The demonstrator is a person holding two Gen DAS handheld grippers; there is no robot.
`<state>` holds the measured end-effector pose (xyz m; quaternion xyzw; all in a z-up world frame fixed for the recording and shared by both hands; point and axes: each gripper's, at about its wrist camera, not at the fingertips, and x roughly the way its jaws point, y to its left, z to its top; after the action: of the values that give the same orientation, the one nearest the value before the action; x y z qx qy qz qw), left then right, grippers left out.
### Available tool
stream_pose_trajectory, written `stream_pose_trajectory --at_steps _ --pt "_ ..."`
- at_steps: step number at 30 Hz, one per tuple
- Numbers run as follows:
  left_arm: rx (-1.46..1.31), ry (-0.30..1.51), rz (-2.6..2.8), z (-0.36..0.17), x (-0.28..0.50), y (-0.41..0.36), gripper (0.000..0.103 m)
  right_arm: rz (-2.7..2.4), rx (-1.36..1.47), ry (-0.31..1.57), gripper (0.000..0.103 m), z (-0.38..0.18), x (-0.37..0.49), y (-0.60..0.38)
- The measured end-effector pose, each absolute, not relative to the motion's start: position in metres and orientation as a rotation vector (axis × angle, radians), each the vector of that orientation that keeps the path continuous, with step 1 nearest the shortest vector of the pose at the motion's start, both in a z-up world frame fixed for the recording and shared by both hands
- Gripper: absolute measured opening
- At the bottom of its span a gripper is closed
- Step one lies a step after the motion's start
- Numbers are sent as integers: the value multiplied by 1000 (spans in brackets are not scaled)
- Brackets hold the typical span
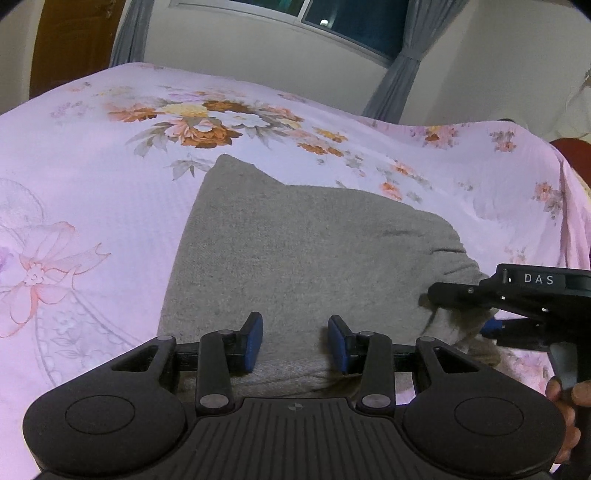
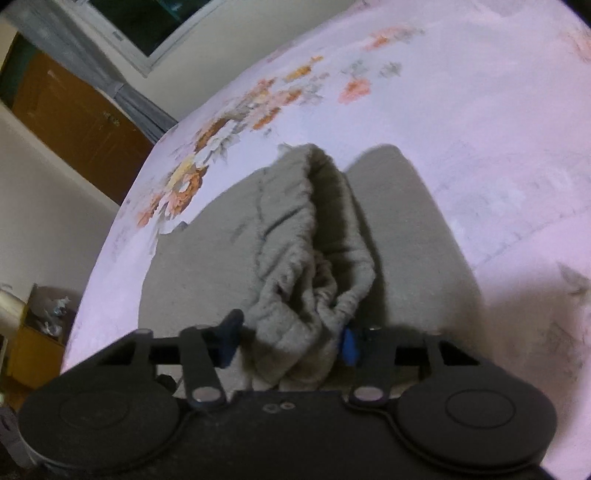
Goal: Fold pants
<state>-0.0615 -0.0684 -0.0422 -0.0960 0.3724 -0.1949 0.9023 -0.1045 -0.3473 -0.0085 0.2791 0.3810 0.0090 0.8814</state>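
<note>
— Where are the pants (image 1: 295, 251) now?

— Grey ones, lying on the bed, on that pink flowered sheet (image 1: 92, 177), already folded into a thick pad. The near edge sits right under both tools.

— What's the left gripper (image 1: 295, 341) doing?

— It hangs just over the near edge of the pants with its blue pads (image 1: 255, 341) standing apart. Grey cloth shows in the gap below them, but the pads press on nothing.

— And the right gripper (image 2: 291, 339)?

— That one has a bunched, gathered part of the pants (image 2: 310, 258) between its pads, the cloth rising up out of the tongs in a wrinkled ridge. The picture from that side is blurry, though the pads do look clamped against the bunch on both sides.

— Can you see the person?

— Only a hand (image 1: 563, 417) wrapped round the right tool's handle, at the right edge of the bed. Behind the bed there's a window (image 1: 332, 22) with grey curtains (image 1: 402, 70).
</note>
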Motion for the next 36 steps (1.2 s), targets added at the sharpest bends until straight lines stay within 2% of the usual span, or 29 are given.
stream_pose_trajectory --at_steps 9,20,25,29,34,36 --pt "-199 710 -425 -18 -63 -79 40 91 461 683 42 38 -117 -354" --pt "-135 765 -461 -37 -73 -114 40 -11 510 726 42 -7 -137 -390" --pt "-57 763 -467 -38 -77 -128 40 -44 581 741 48 -28 -147 -401" --pt "-56 769 -478 -35 -77 -131 40 -50 507 719 64 1 -155 -396" --pt "-63 782 -497 -28 -74 -136 40 -44 357 641 64 43 -153 -376" --pt "-73 783 -506 -24 -71 -138 40 6 315 642 60 51 -140 -364"
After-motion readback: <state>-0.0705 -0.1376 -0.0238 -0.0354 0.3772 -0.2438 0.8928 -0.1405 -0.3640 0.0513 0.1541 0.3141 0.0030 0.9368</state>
